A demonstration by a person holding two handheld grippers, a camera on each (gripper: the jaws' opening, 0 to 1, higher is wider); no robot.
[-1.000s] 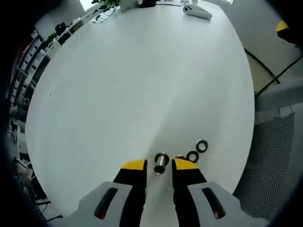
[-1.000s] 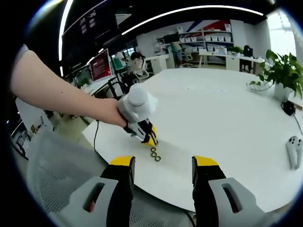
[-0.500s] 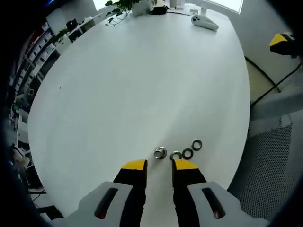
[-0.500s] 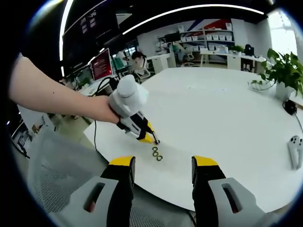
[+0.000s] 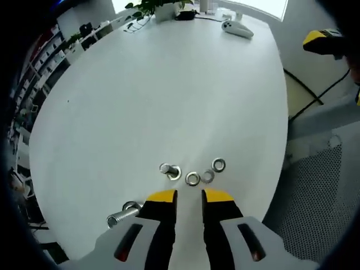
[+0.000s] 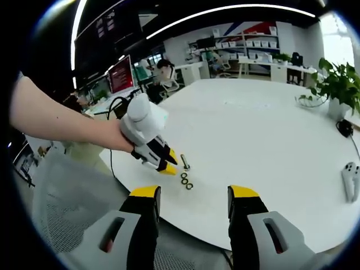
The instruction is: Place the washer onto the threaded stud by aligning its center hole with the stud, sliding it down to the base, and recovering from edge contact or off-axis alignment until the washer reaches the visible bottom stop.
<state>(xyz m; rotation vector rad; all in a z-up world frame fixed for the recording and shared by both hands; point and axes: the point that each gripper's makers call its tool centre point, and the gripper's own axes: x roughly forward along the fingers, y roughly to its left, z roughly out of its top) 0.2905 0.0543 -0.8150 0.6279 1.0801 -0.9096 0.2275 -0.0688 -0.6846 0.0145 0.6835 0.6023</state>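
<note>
in the left gripper view we see the left gripper (image 5: 188,195) low over a white round surface (image 5: 157,95), its yellow-tipped fingers (image 5: 159,197) close together with only a narrow gap between them and nothing in that gap. just past the fingertips a short row of three washers (image 5: 193,179) lies flat on the surface, near its edge; the nearest one sits close ahead of the gap, the other two trail off to the right, touching or nearly touching one another. left of the row the threaded stud (image 5: 170,170) stands on its base, seen almost from above, apart from the nearest washer and with no washer around it that we can make out. a second bolt (image 5: 122,214) lies on its side beside the left finger. far across the surface we see a white controller (image 5: 236,30) and a potted plant (image 5: 151,7).

in the right gripper view the right gripper (image 6: 193,197) hangs off the near edge of the surface (image 6: 264,140), its fingers (image 6: 145,197) wide apart and empty. beyond them a person's bare arm (image 6: 56,121) holds the left gripper (image 6: 166,164) above the surface, with the stud (image 6: 185,165) just beside its tips and the washers (image 6: 186,181) a little nearer to us. an office with shelves and desks lies behind.
</note>
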